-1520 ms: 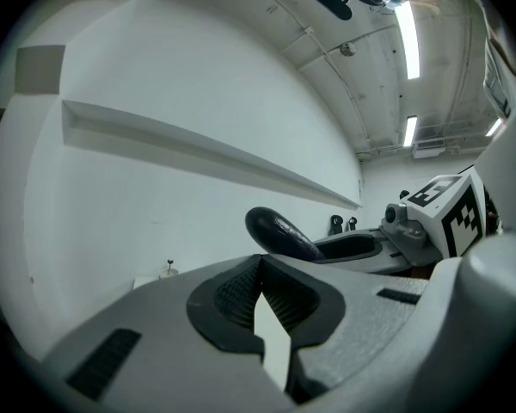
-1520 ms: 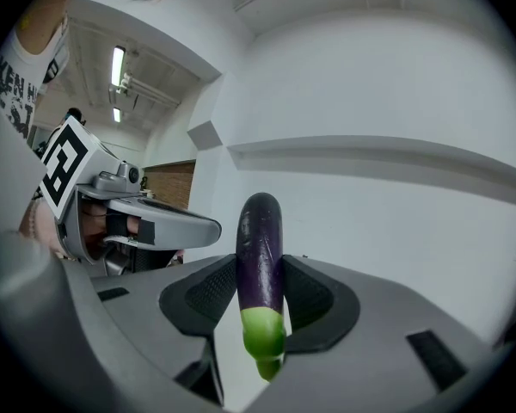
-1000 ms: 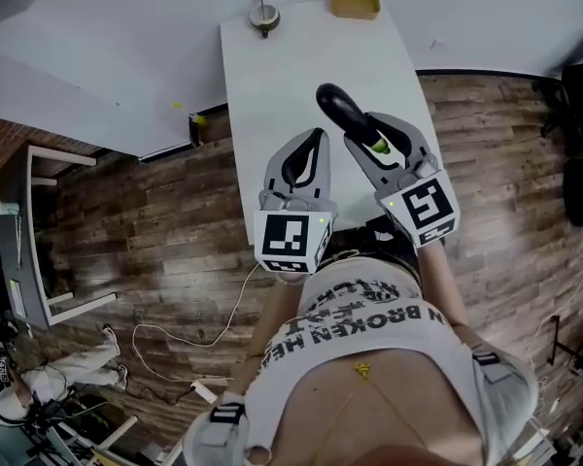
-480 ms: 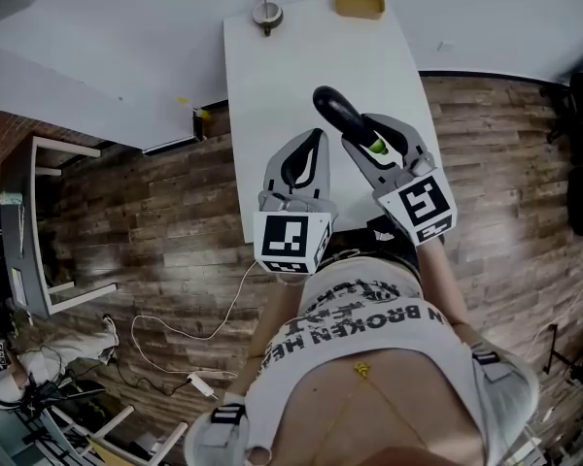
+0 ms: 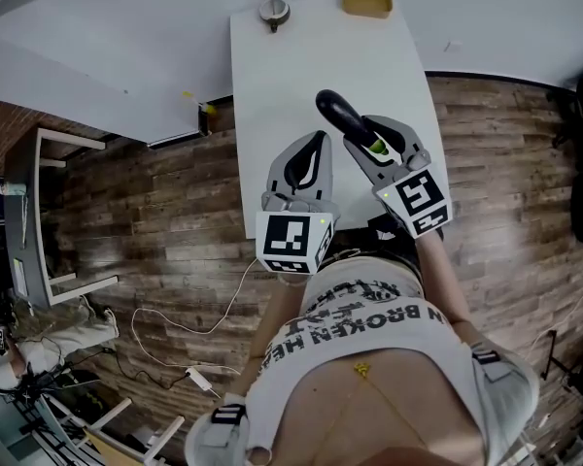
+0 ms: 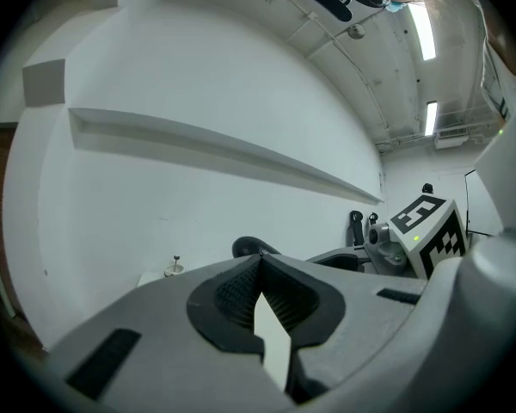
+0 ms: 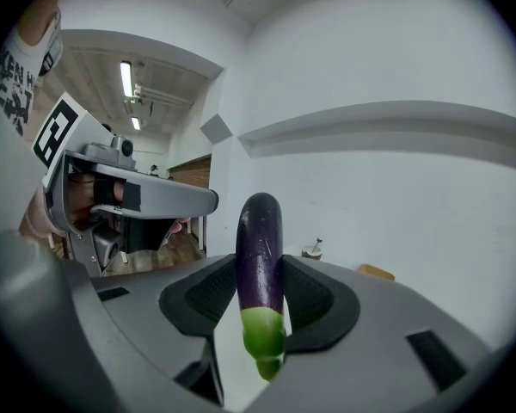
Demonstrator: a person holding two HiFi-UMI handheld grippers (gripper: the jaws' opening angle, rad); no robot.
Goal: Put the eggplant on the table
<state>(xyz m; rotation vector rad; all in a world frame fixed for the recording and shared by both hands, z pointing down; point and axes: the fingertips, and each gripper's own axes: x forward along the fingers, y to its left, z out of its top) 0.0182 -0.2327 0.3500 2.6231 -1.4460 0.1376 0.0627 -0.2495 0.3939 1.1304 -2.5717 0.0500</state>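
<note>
We hold the eggplant (image 5: pixel 338 113) by its green end in our right claw (image 5: pixel 374 134), over the near end of the table (image 5: pixel 291 66). Its long purple body points toward the table's far end. Our left claw (image 5: pixel 306 150) is closed, with nothing in it, over the table's near end too.

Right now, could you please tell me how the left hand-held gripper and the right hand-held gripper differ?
The left hand-held gripper has its jaws closed together on nothing; the right hand-held gripper clamps the eggplant near its green end. The left's tips meet, while the right's are held apart by the eggplant. Both hang side by side over the white table.
</note>
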